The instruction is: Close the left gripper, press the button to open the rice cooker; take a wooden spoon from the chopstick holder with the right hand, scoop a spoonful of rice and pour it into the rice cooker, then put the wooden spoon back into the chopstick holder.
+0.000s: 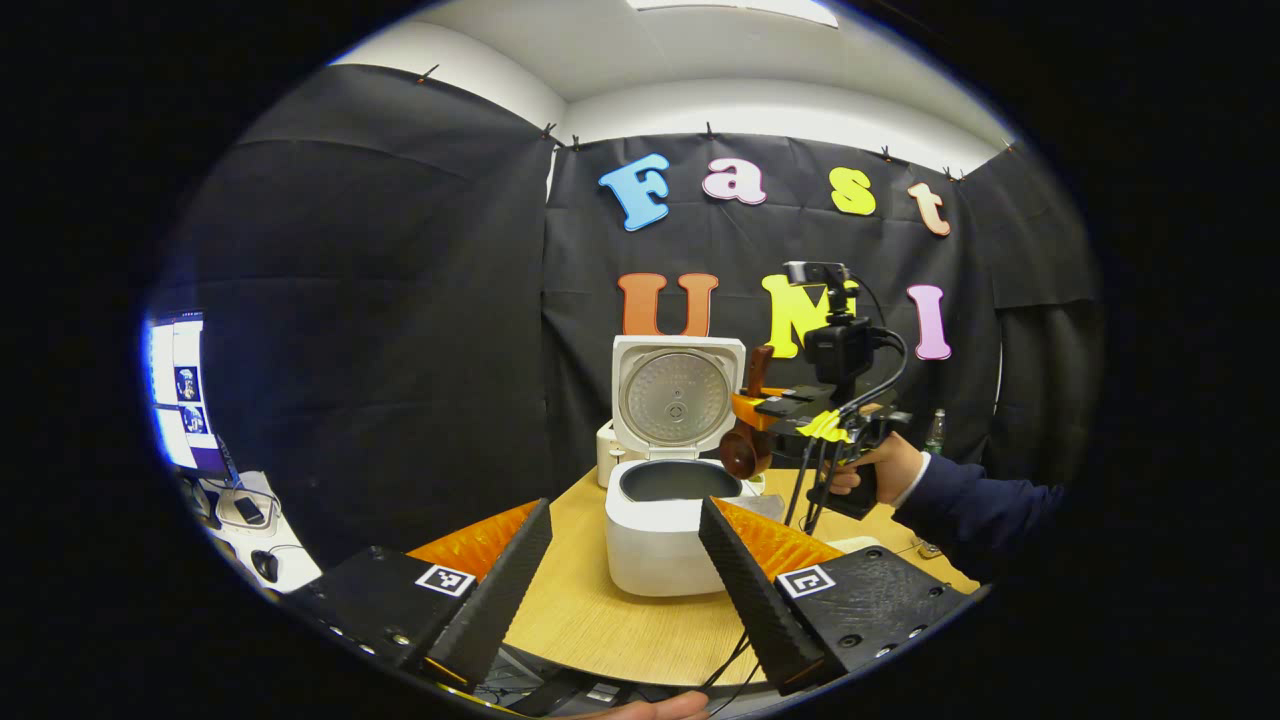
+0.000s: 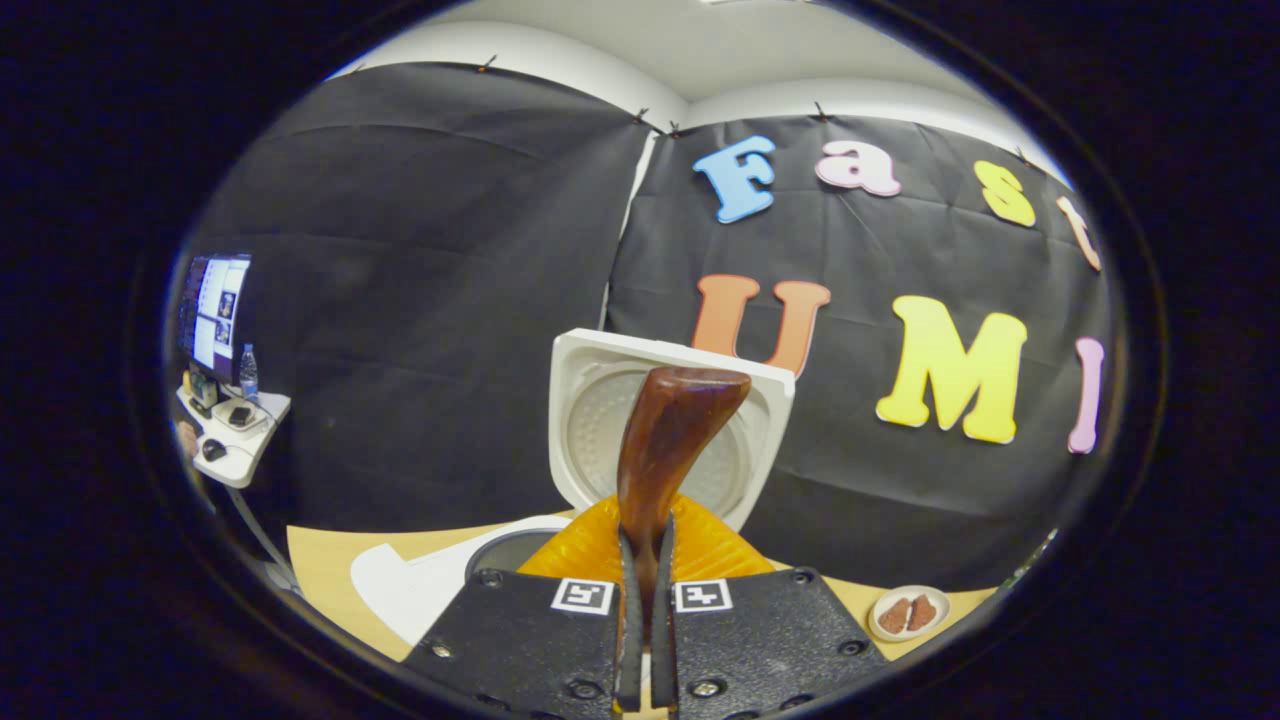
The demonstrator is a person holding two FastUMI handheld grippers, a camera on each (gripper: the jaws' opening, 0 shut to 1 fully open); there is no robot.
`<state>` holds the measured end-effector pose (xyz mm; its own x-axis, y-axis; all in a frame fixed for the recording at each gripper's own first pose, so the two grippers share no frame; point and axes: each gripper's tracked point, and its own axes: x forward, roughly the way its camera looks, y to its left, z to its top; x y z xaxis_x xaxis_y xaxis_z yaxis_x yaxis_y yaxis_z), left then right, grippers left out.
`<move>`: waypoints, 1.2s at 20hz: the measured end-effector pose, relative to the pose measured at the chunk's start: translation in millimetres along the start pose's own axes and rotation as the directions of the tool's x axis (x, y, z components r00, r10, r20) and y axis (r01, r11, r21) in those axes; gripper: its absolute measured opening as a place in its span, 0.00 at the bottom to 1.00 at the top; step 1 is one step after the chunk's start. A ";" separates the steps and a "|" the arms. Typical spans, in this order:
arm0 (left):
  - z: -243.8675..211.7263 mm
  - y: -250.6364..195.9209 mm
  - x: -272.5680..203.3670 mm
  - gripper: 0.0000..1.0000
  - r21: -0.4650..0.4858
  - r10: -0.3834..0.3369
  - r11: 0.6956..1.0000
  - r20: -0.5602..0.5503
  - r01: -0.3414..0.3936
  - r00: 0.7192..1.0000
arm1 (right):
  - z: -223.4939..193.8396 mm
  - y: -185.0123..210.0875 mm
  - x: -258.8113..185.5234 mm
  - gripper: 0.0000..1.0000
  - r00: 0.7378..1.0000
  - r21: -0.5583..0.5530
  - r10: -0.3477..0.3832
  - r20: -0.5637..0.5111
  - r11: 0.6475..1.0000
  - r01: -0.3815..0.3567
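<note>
Beside the open cooker (image 1: 665, 520), our right gripper (image 2: 645, 590) clamps the spoon (image 2: 665, 440); our left gripper (image 1: 625, 560) hangs open before it. Tilting short of the pot would spill rice, we judge.

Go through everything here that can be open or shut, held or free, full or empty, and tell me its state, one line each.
Rice cooker: open, standing on the wooden table.
Lid: raised upright.
Inner pot: looks empty; no rice visible.
Wooden spoon: clamped in the right gripper, raised beside the cooker.
Left gripper: open, holding nothing, in front of the cooker.
Small dish: holds brown pieces.
</note>
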<state>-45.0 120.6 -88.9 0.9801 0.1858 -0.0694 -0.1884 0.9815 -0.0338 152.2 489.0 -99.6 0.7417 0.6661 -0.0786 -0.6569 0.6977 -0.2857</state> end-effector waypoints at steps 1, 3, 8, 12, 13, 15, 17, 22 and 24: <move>-0.8 -2.9 0.5 0.95 -0.002 0.009 1.000 0.002 -0.009 1.000 | -4.5 -10.0 -10.4 0.09 1.000 0.032 -0.012 -0.008 0.999 0.012; -2.0 -12.1 5.7 0.94 -0.004 0.019 1.000 0.000 -0.019 1.000 | -10.2 -30.7 -28.0 0.10 0.999 0.070 -0.037 -0.019 0.997 0.039; 0.2 -44.9 24.8 0.95 0.017 0.018 1.000 -0.011 -0.018 1.000 | -22.3 -91.2 -71.9 0.10 0.992 0.154 -0.123 -0.017 0.980 0.124; 4.4 -75.7 41.3 0.95 0.019 -0.017 1.000 -0.007 0.018 1.000 | -27.9 -142.1 -111.8 0.10 0.979 0.214 -0.203 -0.031 0.955 0.205; 7.3 -82.4 43.5 0.94 0.020 -0.027 0.999 0.001 0.027 1.000 | -24.9 -155.3 -126.2 0.10 0.973 0.219 -0.231 -0.025 0.948 0.231; 10.9 -96.4 49.9 0.94 0.014 -0.054 0.998 0.014 0.054 0.998 | -16.3 -174.9 -153.8 0.10 0.960 0.228 -0.280 -0.011 0.934 0.275; 10.7 -109.3 55.1 0.94 0.017 -0.080 0.997 0.023 0.080 0.997 | -10.2 -190.8 -177.8 0.10 0.946 0.249 -0.323 -0.005 0.916 0.314; 8.7 -125.9 72.7 0.94 0.020 -0.114 0.993 0.031 0.113 0.993 | -5.5 -222.5 -233.1 0.11 0.907 0.263 -0.420 0.011 0.877 0.403; 4.8 -132.7 76.5 0.94 0.024 -0.130 0.991 0.027 0.129 0.991 | -14.2 -232.9 -250.2 0.10 0.890 0.256 -0.457 -0.008 0.859 0.443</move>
<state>55.2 4.7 -84.9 0.9976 0.0577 -0.0373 -0.0584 0.9981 -0.0185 121.6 156.2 -26.9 0.9608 0.2721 0.0533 -0.2704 0.9621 -0.0360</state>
